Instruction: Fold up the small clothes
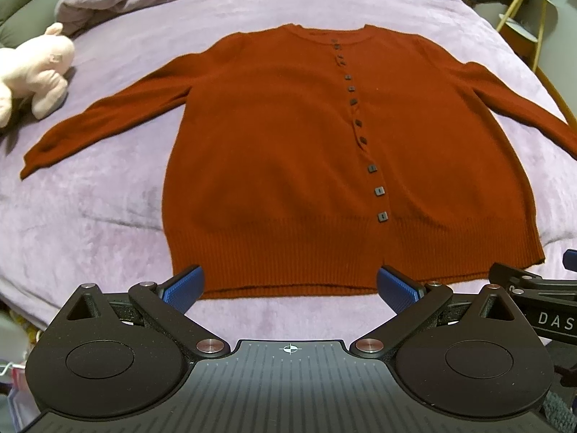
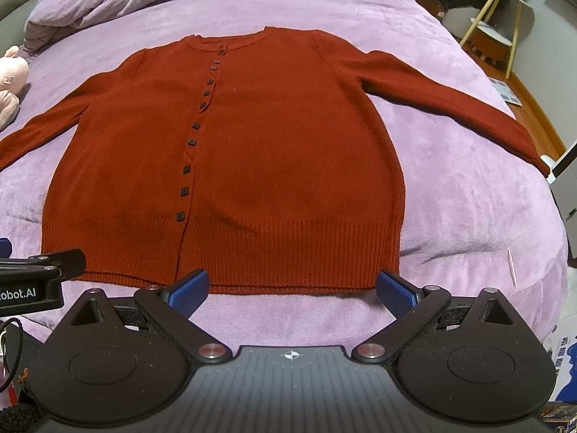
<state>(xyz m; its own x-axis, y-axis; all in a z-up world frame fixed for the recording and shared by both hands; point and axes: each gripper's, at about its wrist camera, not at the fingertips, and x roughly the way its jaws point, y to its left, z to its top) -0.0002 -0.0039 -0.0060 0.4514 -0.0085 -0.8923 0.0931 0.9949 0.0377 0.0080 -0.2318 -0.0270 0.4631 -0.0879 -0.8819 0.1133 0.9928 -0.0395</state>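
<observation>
my left tongs (image 1: 290,288) and right tongs (image 2: 292,288) hover side by side, blue pads spread wide and holding nothing, just short of the ribbed hem of the rust-red buttoned knit cardigan (image 1: 288,151), which lies flat, sleeves out, on the lilac fleece blanket (image 1: 108,209).

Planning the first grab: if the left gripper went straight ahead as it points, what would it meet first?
Probably the ribbed bottom hem of the rust-red knitted button cardigan, lying flat just ahead of the open left gripper; depth is unclear.
</observation>
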